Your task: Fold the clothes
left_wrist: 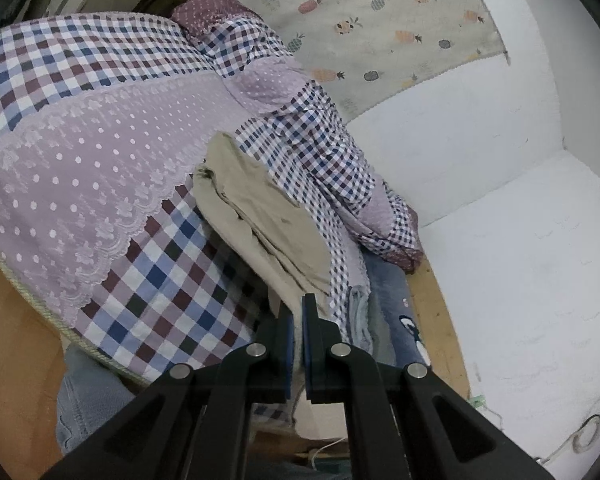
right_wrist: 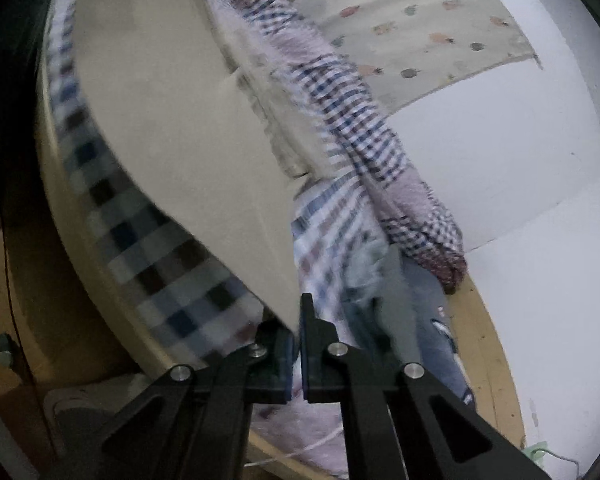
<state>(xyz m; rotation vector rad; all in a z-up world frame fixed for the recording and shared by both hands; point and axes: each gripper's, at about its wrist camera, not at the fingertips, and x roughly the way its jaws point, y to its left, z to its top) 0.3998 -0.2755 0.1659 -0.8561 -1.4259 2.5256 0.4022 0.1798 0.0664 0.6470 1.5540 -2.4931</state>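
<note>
Your left gripper (left_wrist: 298, 316) is pinching the near edge of the tan clothes (left_wrist: 260, 216). Your right gripper (right_wrist: 298, 316) is pinching them too and holds a big flap up. The clothes lie on the checked cloth (left_wrist: 168, 280) over the table, beside a checked blanket (left_wrist: 324, 152) and some jeans (left_wrist: 396, 312).

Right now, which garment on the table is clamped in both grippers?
The plain beige garment. The left gripper and right gripper both pinch its edge; the checked and denim pieces lie free.
</note>
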